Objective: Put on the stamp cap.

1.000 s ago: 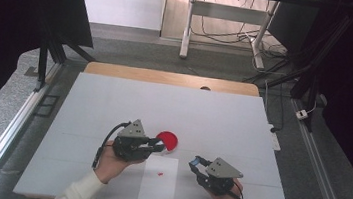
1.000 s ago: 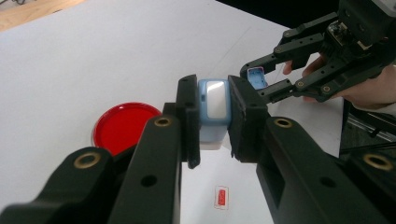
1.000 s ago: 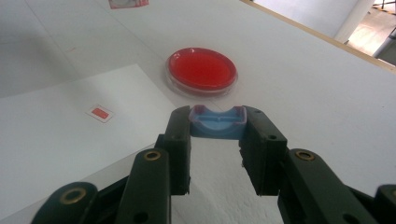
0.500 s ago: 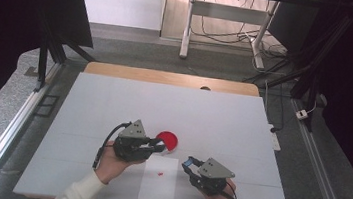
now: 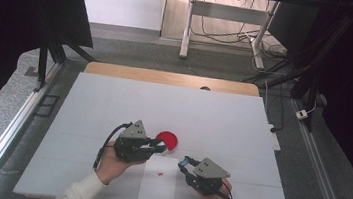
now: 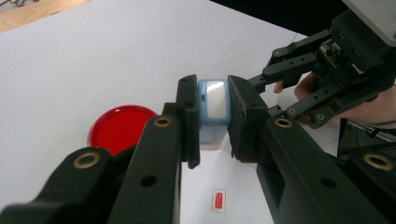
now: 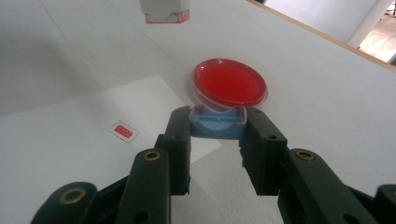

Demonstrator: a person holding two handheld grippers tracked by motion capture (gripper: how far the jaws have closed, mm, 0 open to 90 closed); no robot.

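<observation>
My left gripper (image 6: 214, 122) is shut on a light blue stamp (image 6: 213, 100) and hovers over the white sheet (image 5: 159, 180), its tips (image 5: 159, 148) beside the round red ink pad (image 5: 167, 140). The stamp's white underside (image 7: 164, 11) with its red rim shows at the top of the right gripper view. My right gripper (image 7: 217, 135) is shut on a small blue cap (image 7: 218, 122), low over the sheet's right edge (image 5: 186, 162). A small red stamp print (image 5: 160, 173) marks the sheet (image 7: 93, 135). The pad (image 7: 229, 84) lies just beyond the cap.
The white table top (image 5: 113, 107) stretches wide to the left and back, with a wooden strip (image 5: 167, 77) along its far edge. Metal rails (image 5: 10, 126) run down both sides. A frame with cables (image 5: 232, 30) stands beyond the table.
The right gripper has shifted a little to the left, closer to the sheet and the left gripper. The left gripper has kept still with the stamp.
</observation>
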